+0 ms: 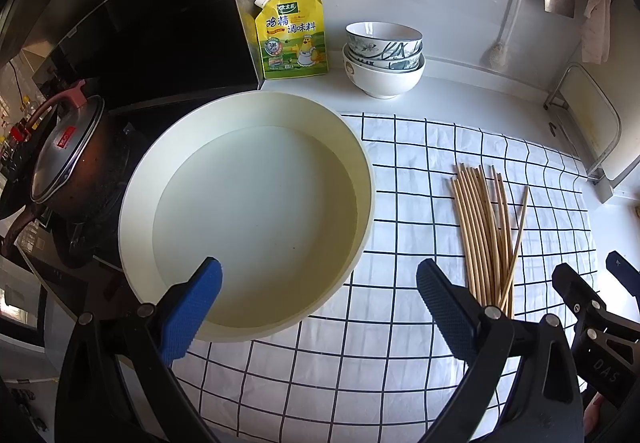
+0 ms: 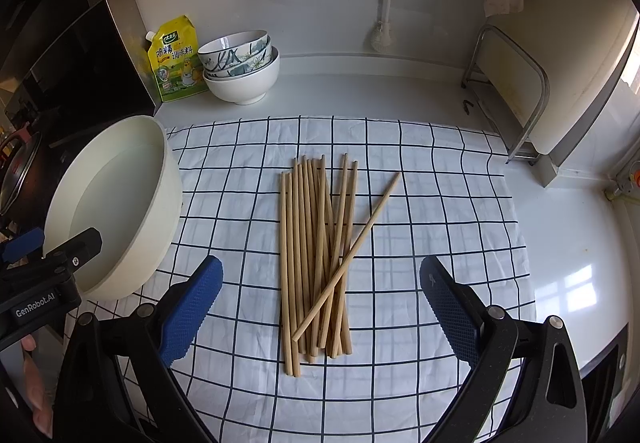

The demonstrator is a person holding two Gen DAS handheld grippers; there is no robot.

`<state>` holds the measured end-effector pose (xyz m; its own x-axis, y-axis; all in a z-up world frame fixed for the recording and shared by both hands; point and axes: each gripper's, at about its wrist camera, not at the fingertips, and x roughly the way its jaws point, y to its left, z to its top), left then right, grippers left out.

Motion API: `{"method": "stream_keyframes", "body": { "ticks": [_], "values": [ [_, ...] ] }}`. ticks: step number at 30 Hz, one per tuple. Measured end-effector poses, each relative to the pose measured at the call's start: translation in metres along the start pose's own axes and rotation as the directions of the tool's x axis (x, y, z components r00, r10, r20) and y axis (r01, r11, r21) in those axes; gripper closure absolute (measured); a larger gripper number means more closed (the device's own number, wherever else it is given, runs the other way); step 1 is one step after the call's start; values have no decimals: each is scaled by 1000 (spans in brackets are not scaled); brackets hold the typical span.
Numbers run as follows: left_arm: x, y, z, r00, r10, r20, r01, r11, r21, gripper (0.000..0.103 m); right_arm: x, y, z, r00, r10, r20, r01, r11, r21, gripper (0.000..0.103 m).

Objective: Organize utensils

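Several wooden chopsticks [image 2: 316,259] lie in a loose bundle on a white checked cloth [image 2: 440,203], one lying slanted across the others. They also show in the left wrist view [image 1: 486,231]. My right gripper [image 2: 320,303] is open and empty, hovering just above their near ends. A large cream basin [image 1: 256,211] holding clear water stands at the cloth's left edge and also shows in the right wrist view [image 2: 116,203]. My left gripper [image 1: 320,303] is open and empty over the basin's near right rim.
Stacked bowls [image 1: 384,55] and a yellow seasoning pouch [image 1: 294,35] stand at the back wall. A dark pot with a lid [image 1: 68,159] sits on the stove at left. A cutting board in a metal rack [image 2: 516,91] stands at the right.
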<state>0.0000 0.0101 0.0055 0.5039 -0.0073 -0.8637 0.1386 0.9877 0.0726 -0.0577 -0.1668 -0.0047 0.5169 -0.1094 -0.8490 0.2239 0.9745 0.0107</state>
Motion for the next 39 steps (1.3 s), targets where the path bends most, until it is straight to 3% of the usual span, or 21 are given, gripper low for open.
{"method": "stream_keyframes", "body": {
  "ticks": [25, 30, 39],
  "values": [
    [-1, 0, -2, 1000, -7, -1, 7, 1000, -4, 7, -2, 0, -2, 1000, 1, 9, -1, 1000, 0, 9],
    [4, -4, -3, 999, -41, -14, 40, 999, -13, 7, -2, -6, -6, 1000, -8, 1, 8, 1000, 8, 9],
    [15, -44, -4, 991, -133, -8, 134, 990, 46, 7, 6, -60, -25, 999, -27, -31, 30, 994, 104, 9]
  ]
}}
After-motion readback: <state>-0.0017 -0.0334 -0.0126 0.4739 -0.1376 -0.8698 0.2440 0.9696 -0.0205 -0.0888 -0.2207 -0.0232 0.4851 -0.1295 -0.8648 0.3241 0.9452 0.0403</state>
